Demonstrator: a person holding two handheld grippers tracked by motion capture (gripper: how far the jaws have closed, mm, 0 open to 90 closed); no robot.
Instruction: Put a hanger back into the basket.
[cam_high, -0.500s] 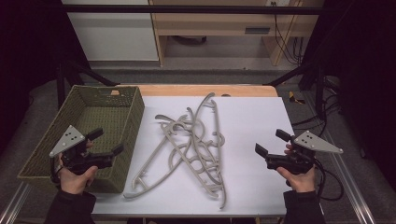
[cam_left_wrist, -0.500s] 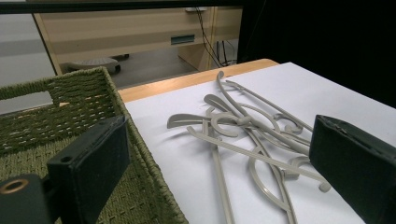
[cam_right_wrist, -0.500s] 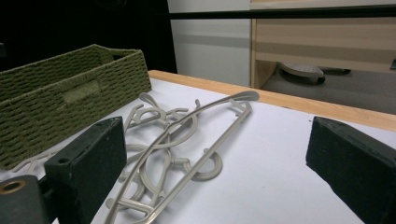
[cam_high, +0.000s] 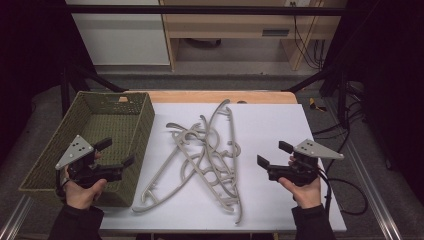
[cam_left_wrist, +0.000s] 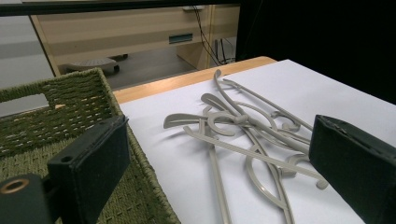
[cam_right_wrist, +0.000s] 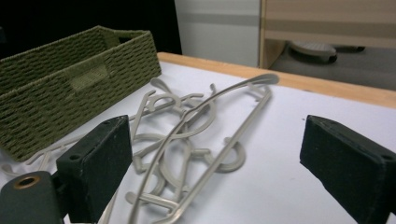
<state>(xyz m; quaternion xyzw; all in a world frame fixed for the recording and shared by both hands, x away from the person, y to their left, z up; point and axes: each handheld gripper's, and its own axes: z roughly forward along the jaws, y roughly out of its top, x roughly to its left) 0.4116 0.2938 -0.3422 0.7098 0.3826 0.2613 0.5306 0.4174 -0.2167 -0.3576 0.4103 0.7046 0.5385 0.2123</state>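
Observation:
A tangled pile of grey plastic hangers (cam_high: 205, 150) lies in the middle of the white table top (cam_high: 280, 120). A green woven basket (cam_high: 112, 95) stands at the left and looks empty. My left gripper (cam_high: 117, 152) hovers over the basket's near right corner, open, nothing between its jaws. My right gripper (cam_high: 273, 153) stands open to the right of the pile, pointing at it. In the left gripper view the hangers (cam_left_wrist: 243, 121) lie beyond the open gripper (cam_left_wrist: 219, 154), with the basket (cam_left_wrist: 60, 107) on the left. The right gripper view has the hangers (cam_right_wrist: 187, 116) just ahead and the basket (cam_right_wrist: 70, 88) behind them.
A wooden strip (cam_high: 220, 96) runs along the table's far edge. Beyond it are cabinets (cam_high: 120, 35) and floor. Cables (cam_high: 345, 190) trail off the table's right side. White surface lies bare between the pile and the right gripper.
My right gripper has shifted left, closer to the hangers. The left gripper and the pile have stayed where they were.

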